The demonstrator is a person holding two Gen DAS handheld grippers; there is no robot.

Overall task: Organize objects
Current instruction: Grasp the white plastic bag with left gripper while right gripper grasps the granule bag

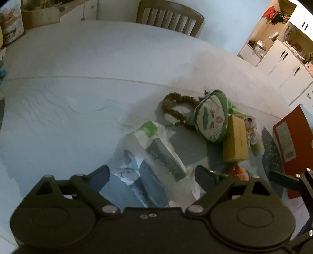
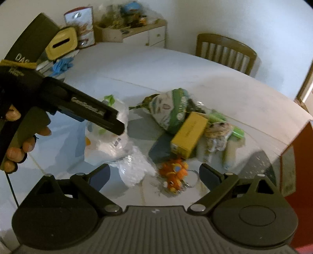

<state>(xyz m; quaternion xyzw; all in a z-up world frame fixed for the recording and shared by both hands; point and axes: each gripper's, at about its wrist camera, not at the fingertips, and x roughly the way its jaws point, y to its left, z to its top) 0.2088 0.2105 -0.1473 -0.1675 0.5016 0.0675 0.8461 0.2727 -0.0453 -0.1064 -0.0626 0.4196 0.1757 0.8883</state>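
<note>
step: we grab the bag [image 1: 154, 156] | left tool [image 1: 151, 175] released, straddling it | right tool [image 2: 154, 175] released over toy [image 2: 174, 175] | tip: pinch bunched plastic, not contents

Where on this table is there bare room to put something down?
The white table is bare from the plastic bag back to the chair. It is crowded near the bead bracelet, green pouch and yellow box.

Crinkled glossy plastic bag [image 1: 156, 148] at lower centre; matt cardboard box [image 1: 235, 140] at right; soft cloth pouch [image 1: 212, 115]; rough brown bead bracelet [image 1: 176, 106]; slatted wooden chair [image 1: 170, 16] at top.
</note>
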